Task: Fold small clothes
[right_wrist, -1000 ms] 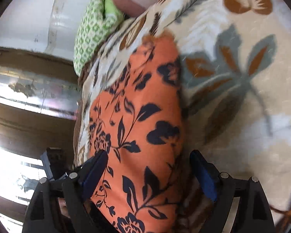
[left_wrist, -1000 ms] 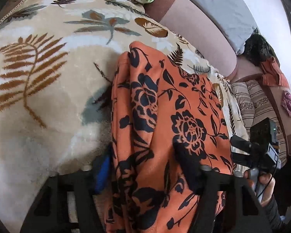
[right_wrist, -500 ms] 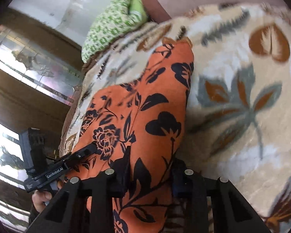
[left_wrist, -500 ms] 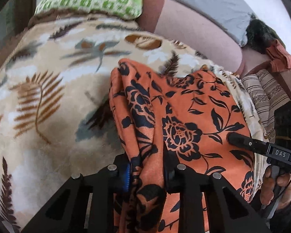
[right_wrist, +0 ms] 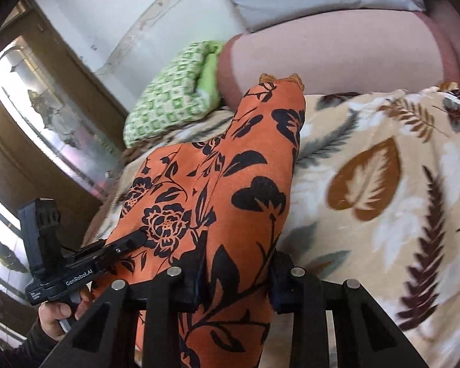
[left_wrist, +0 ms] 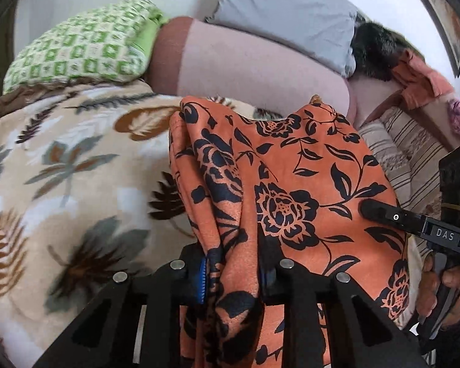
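Left wrist view: the left gripper point(left_wrist: 233, 273) pinches a bunched edge of an orange garment with a black floral print point(left_wrist: 291, 190), the cloth squeezed between its blue-padded fingers point(left_wrist: 203, 279), while the right gripper point(right_wrist: 236, 279) clamps another gathered part of the same garment, its fingers point(right_wrist: 196, 279) pressed on the fabric. The garment hangs between the two tools, lifted at the near end above a leaf-patterned blanket point(left_wrist: 70, 165) on a bed, its far end draped toward a pink bolster point(left_wrist: 260, 70) and a green checked pillow point(left_wrist: 76, 49). The fold appears to be at an early stage: the cloth is gripped and raised, but no crease has been laid flat and nothing sits stacked. Legible lettering: "DAS" on the right tool's arm seen from the left camera, and "GenRobot.AI" on the left tool seen from the right camera.
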